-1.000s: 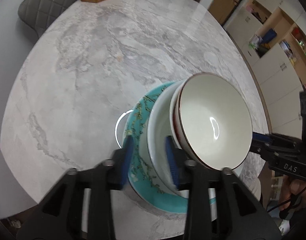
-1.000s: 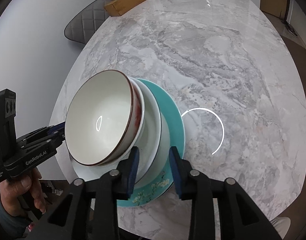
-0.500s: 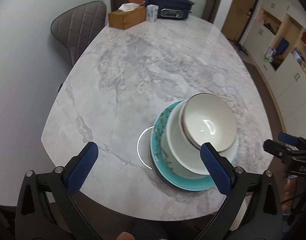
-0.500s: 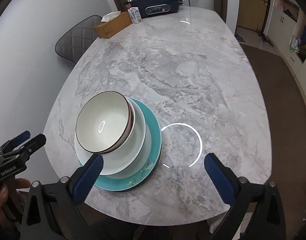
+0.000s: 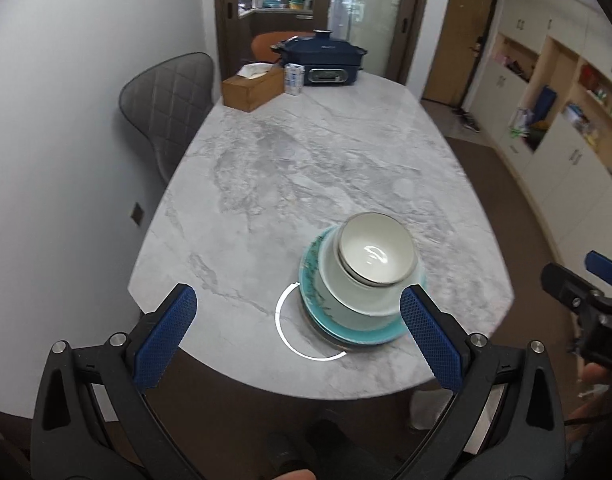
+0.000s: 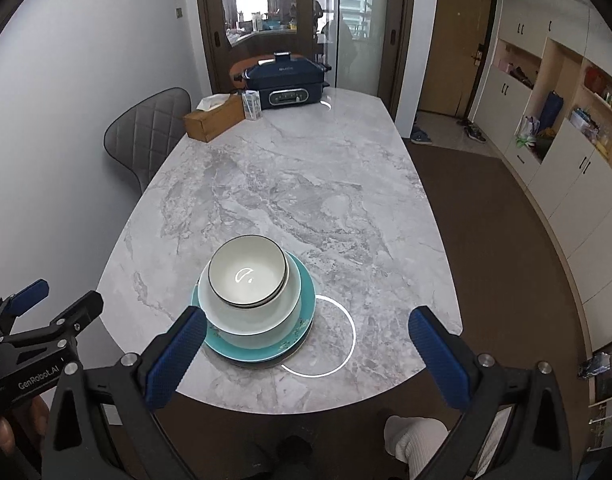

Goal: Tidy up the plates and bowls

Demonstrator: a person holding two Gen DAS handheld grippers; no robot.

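- Both of my grippers stood wide apart with nothing between them: the left gripper [image 5: 293, 316] and the right gripper [image 6: 308, 332] gripped no dish, their jaws having just been opening.
- One stack sat at the near end of the marble table [image 6: 306, 184]: a teal plate [image 6: 306, 300] at the bottom, a white bowl [image 6: 245, 320] on it, and a dark-rimmed bowl [image 6: 245, 272] nested on top, leaning slightly.
- Seen from my left wrist, the stack lay ahead and to the right of centre, its lower edge level with my right fingertip [image 5: 416, 312]; the teal plate [image 5: 310, 276] showed at its left side.
- Seen from my right wrist, the same stack lay ahead and left of centre, just beyond my left fingertip [image 6: 189, 328].
- So the dishes lay between my two hands and below both, neither clearly nearer.
- Round dishes gave no long axis to line up with.
- By my reckoning the stacking looked done, with a tissue box [image 6: 213, 120] and a blue cooker [image 6: 285, 80] well apart at the far end.
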